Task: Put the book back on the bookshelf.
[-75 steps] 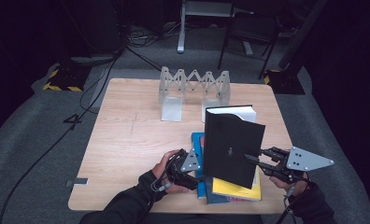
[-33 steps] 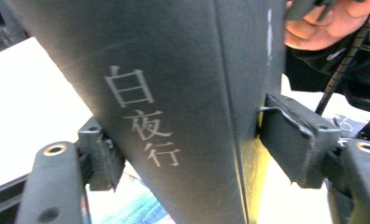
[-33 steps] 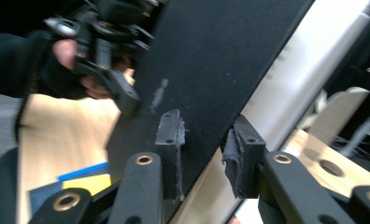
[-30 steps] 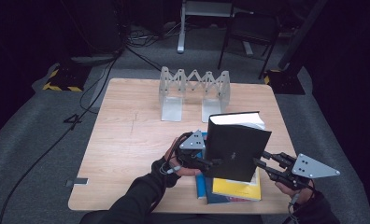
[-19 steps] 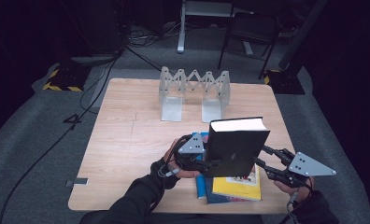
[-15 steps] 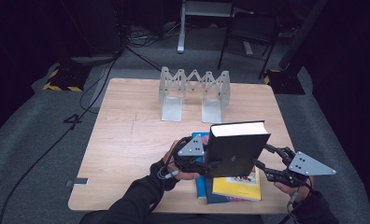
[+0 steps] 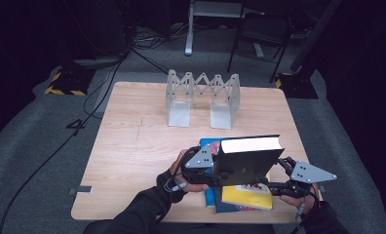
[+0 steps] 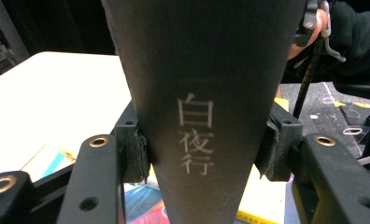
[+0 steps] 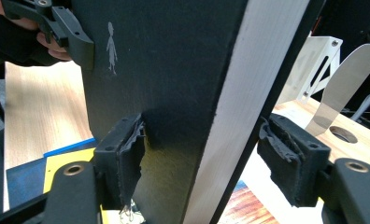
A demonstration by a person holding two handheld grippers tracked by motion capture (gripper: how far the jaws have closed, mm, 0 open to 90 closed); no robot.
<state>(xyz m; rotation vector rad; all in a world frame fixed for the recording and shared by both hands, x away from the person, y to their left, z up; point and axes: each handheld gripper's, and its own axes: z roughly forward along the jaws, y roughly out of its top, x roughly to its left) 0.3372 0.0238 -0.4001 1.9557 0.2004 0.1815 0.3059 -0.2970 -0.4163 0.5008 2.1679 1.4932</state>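
A black book is held on its long edge above a stack, with its white page edge up. My left gripper comes from the left; its jaws have just been closing. Its pads press on both sides of the spine, which bears pale characters. My right gripper straddles the book's other end, and its jaws have just been opening. In the right gripper view its left pad lies against the cover, while the other pad stands just off the book. Below lie a yellow book and a blue book.
A folding metal book rack stands at the back of the wooden table. Bare wood stretches to the left of the hands. The stack lies close to the table's front edge, and a chair stands on the floor beyond the table.
The black book has turned from standing tall to lying on its long edge, and sits lower. My left gripper has come up and closed on its spine. The right jaws have widened.
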